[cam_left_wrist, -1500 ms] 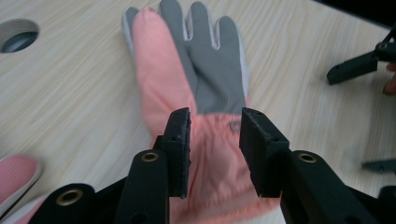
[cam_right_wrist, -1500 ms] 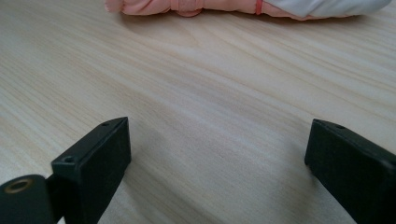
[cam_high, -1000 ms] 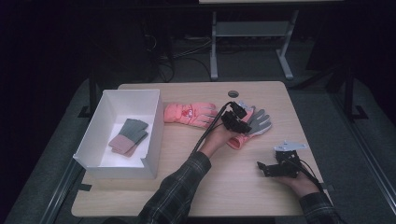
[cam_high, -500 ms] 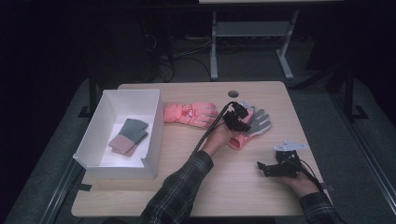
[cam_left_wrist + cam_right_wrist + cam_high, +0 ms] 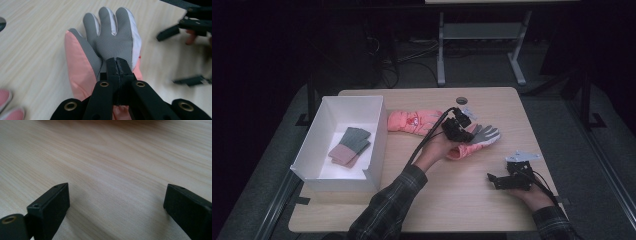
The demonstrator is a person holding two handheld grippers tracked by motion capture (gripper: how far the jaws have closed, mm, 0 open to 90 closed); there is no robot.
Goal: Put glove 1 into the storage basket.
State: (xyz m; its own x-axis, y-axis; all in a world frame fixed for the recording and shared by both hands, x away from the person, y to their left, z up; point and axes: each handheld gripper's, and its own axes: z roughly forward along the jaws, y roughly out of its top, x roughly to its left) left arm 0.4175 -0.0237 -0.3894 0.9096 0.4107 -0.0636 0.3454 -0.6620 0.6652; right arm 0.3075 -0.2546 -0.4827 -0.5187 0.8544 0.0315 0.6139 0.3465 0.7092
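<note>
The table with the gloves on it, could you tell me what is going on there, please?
A person works at the wooden table with tongs in each hand. The left tongs are shut on the grey-palmed pink glove, which lies flat near the table's middle. The right tongs rest open on bare wood, holding nothing. A second pink glove lies beside the white box, which already holds a folded grey and pink item.

Left gripper (image 5: 460,131) seemingly pinching grey-palmed glove (image 5: 479,138).
</note>
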